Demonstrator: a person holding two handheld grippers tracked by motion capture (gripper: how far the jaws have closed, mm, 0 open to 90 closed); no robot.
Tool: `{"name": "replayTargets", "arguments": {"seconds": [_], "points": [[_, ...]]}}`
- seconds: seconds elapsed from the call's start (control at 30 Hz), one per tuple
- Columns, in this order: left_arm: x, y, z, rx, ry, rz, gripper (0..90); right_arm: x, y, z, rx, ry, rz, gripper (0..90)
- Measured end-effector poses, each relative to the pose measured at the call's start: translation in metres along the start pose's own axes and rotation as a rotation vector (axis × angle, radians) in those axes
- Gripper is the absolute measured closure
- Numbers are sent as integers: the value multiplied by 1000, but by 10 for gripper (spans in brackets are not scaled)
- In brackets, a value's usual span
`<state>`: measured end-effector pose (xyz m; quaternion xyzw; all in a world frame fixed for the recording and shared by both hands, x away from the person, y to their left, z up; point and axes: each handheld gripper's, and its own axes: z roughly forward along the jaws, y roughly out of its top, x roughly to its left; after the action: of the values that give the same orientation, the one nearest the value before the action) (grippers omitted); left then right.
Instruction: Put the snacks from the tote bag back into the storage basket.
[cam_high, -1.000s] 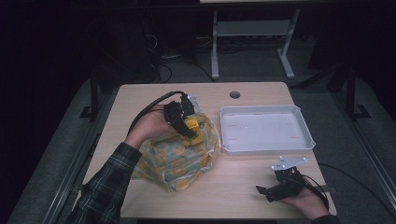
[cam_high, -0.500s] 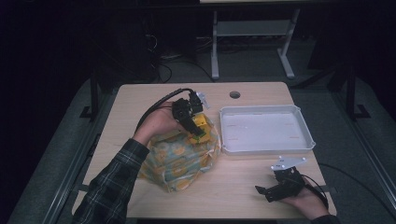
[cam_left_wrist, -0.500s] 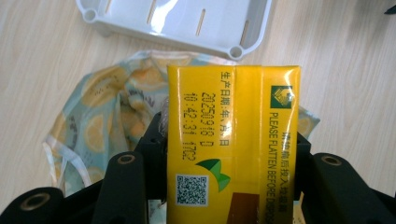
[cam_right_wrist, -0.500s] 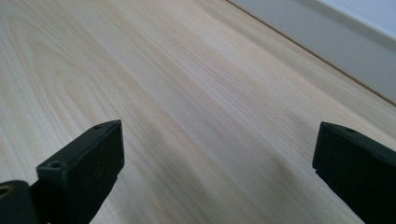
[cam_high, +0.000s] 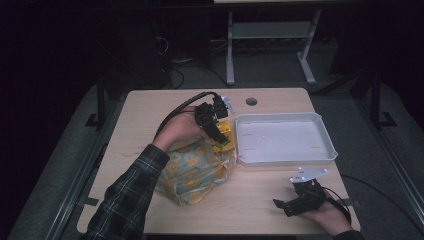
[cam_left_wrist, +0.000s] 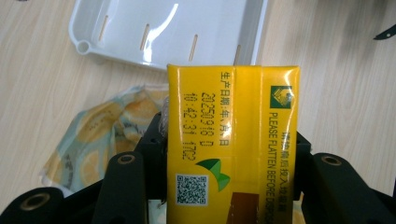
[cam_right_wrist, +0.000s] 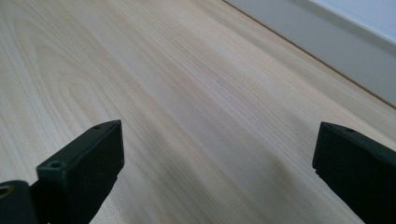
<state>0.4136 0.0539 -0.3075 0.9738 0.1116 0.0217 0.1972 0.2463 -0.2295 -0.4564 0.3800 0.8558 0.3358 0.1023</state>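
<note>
Yellow carton (cam_left_wrist: 233, 140) clamped in left tongs (cam_high: 220, 137), above patterned bag (cam_high: 192, 170)

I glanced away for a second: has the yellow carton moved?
Yes. The carton, held in the left tongs, has come up off the bag and shifted right, closer to the white tray.

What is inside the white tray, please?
The white tray holds nothing on the floor that shows: bare white plastic with a few thin slots, as the left gripper view also shows. There, the yellow carton in the left tool covers its near edge.
</note>
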Motion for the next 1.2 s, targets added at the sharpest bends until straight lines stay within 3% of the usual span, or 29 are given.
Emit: {"name": "replayTargets", "arguments": {"seconds": [1.2], "points": [[-6, 51, 34, -19, -22, 7, 499, 1, 1, 0, -8, 17, -6, 17]]}}
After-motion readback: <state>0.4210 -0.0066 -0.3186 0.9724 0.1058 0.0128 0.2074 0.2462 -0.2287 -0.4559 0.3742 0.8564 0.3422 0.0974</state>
